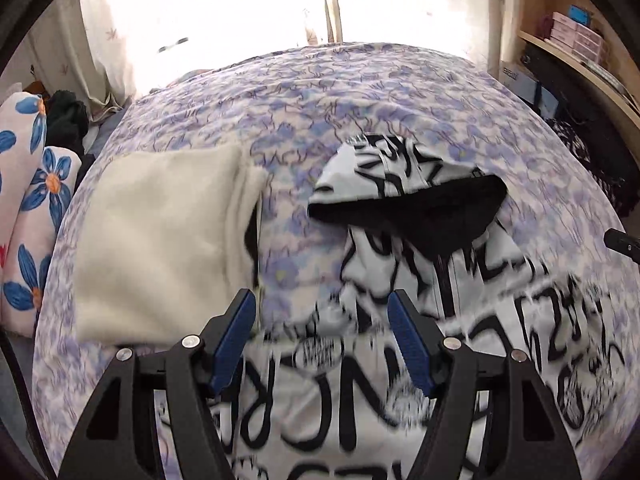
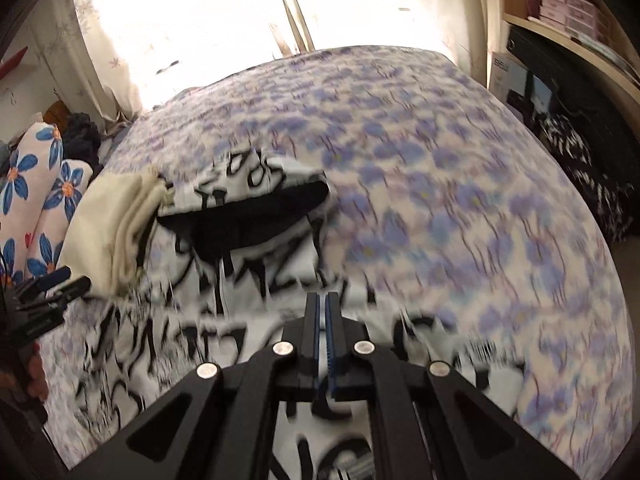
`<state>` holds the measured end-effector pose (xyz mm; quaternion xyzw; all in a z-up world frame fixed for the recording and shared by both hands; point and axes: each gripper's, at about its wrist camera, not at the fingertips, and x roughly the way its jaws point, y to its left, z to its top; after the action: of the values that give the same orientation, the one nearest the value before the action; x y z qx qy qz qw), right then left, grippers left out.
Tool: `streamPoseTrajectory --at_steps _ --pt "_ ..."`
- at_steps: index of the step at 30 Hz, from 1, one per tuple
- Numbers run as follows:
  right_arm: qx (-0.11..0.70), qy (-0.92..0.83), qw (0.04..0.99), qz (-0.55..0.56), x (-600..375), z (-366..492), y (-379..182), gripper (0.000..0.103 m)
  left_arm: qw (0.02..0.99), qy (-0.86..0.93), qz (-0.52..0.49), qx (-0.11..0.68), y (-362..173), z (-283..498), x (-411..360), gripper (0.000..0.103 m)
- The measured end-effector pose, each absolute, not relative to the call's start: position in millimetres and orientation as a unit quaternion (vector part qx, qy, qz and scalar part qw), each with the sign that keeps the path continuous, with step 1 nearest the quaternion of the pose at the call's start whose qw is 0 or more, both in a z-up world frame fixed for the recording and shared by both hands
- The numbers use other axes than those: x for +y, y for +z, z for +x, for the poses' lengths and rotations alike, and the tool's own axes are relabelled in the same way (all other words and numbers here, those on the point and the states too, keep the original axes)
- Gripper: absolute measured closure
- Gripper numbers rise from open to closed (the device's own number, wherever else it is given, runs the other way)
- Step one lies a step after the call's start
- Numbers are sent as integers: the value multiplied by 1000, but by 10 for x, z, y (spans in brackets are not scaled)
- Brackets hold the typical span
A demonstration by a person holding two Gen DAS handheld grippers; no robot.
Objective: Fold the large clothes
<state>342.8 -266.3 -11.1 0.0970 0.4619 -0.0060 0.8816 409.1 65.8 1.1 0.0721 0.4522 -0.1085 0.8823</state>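
A bedroom holds a bed (image 1: 360, 92) covered by a sheet printed with purple flowers; bright curtains (image 1: 200, 20) hang behind it, and wooden shelves (image 2: 568, 28) with boxes stand to its right. The task garment, a white hooded jacket (image 1: 460, 288) printed with black lettering, lies spread on the near half of the bed, its black-lined hood (image 1: 408, 196) pointing toward the curtains. A folded cream fleece garment (image 1: 160, 240) lies on the bed just left of the hood; in the right wrist view its edge appears to meet the jacket. Floral-print pillows (image 1: 28, 208) sit beyond the left edge of the bed. The left gripper (image 1: 322, 344) hangs above the jacket with its jaws well apart and nothing between the blue pads (image 1: 236, 336). The right gripper (image 2: 323, 320) also sits above the jacket with its jaws pressed fully together; whether any cloth is pinched between them cannot be told, because motion blur obscures the tips. The jacket is not yet folded. Risks from here: a pinch that gathers the bed sheet together with the jacket would drag the sheet into the fold; a fold swung leftward could catch and disturb the cream fleece garment; the loose hood could bunch under the body and leave an uneven stack.
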Motion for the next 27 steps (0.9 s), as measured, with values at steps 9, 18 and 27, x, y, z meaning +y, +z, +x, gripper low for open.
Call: streamPoseTrajectory --at_steps 9,18,27 --pt "473 -3 868 153 -2616 4822 -640 101 881 -82 29 465 -318 5239 303 36" --pt "490 3 858 157 -2561 5412 -1053 100 866 -81 36 493 -880 5742 68 36" --pt "545 43 832 94 -2485 5061 -1383 100 850 -121 49 510 -1110 5474 175 36"
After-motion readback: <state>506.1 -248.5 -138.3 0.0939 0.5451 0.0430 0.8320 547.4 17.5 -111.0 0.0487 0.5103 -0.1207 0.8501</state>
